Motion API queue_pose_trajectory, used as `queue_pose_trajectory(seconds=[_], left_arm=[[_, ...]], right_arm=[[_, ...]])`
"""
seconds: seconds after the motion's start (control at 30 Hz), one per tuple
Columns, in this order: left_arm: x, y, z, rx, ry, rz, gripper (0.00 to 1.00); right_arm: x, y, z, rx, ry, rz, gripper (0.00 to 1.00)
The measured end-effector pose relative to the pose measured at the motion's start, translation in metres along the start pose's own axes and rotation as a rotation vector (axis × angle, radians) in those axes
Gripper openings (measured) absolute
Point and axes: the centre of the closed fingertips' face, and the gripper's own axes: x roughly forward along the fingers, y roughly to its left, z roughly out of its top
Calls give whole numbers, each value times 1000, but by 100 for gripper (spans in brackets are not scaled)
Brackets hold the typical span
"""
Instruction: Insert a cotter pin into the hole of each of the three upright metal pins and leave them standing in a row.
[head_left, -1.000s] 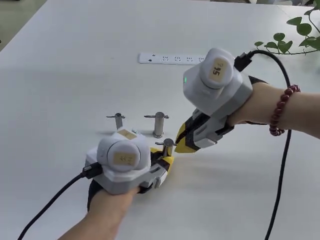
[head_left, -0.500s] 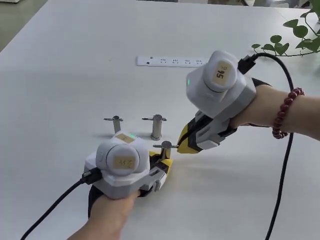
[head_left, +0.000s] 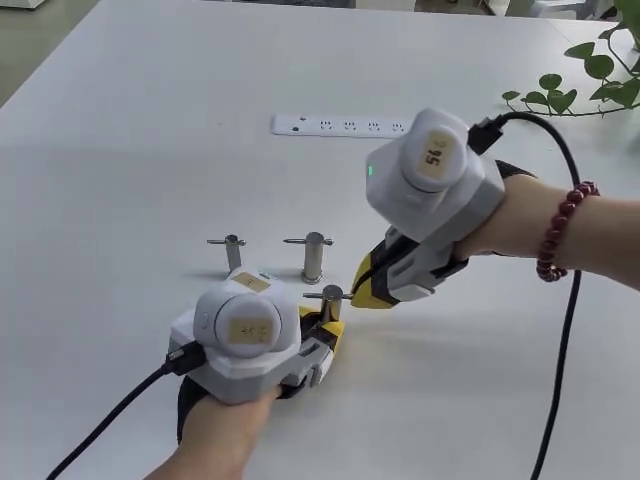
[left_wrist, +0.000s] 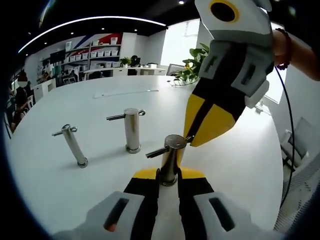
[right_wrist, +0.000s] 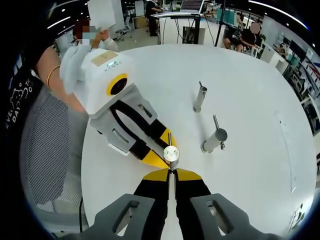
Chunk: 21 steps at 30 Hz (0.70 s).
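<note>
So the left gripper (left_wrist: 169, 175) has its jaws pinched in narrow around the foot of the nearest metal pin (left_wrist: 170, 157), holding it upright on the surface (head_left: 120, 150). The right gripper (right_wrist: 171, 174) comes in from the other side with its jaws nearly together on one end of a thin cotter pin (right_wrist: 170, 137). That wire runs straight through the hole near the pin's top, and its free end sticks out on the far side of the head in the left gripper view. The two sets of yellow tips are really close to each other, with the pin between them. Just past that one stand the middle pin (left_wrist: 131, 130) and the far pin (left_wrist: 74, 145). Each is upright and free of the jaws, with its own cotter pin poking out sideways near the top. The held pin sits a bit closer to the person's edge of the surface than those two. Further out toward the far edge lies a white power strip (head_left: 340, 124), and some plant leaves (head_left: 580, 80) hang in over the far right corner.
</note>
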Motion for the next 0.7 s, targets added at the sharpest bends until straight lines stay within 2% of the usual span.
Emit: queue_pose_trajectory(seconds=[0.17,0.47,0.7], left_arm=[[0,0,0,4,1,1,12],[1,0,-1,6,3,5,12],[1,1,-1,-8,7,8,12]], right_arm=[[1,1,2,-41,3,-1,0],[2,1,5,-71,-2,0,0],[2,-2,5,-55,-6,-1,0]])
